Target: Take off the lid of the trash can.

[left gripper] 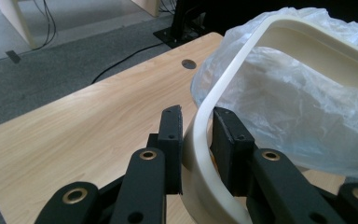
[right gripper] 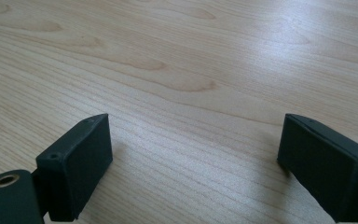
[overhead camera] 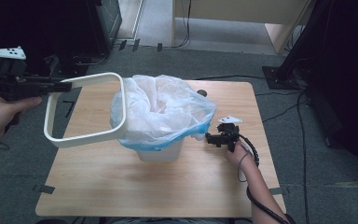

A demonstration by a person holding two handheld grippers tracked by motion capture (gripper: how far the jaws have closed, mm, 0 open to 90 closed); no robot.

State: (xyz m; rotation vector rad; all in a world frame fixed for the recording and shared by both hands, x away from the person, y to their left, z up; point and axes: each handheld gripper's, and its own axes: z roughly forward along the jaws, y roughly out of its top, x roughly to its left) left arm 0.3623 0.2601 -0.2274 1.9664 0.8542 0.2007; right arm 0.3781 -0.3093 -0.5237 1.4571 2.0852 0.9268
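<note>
A small white bin (overhead camera: 161,152) stands mid-table, lined with a clear plastic bag (overhead camera: 163,109) whose edge spills over the rim. My left gripper (overhead camera: 67,86) holds a cream rectangular ring frame (overhead camera: 81,137) in the air at the bin's left; the frame's far corner touches the bag. In the left gripper view the jaws (left gripper: 198,116) are shut on the frame's rim (left gripper: 307,35), with the bag (left gripper: 289,107) behind it. My right gripper (overhead camera: 210,138) rests low at the bin's right, open, with bare wood between its jaws (right gripper: 195,122).
The wooden table (overhead camera: 144,186) has a round cable hole (overhead camera: 202,93) behind the bin. Black cabinets stand at the far left and right on grey carpet. Cables (overhead camera: 279,109) run across the floor at the right. Light wooden furniture (overhead camera: 242,14) stands beyond.
</note>
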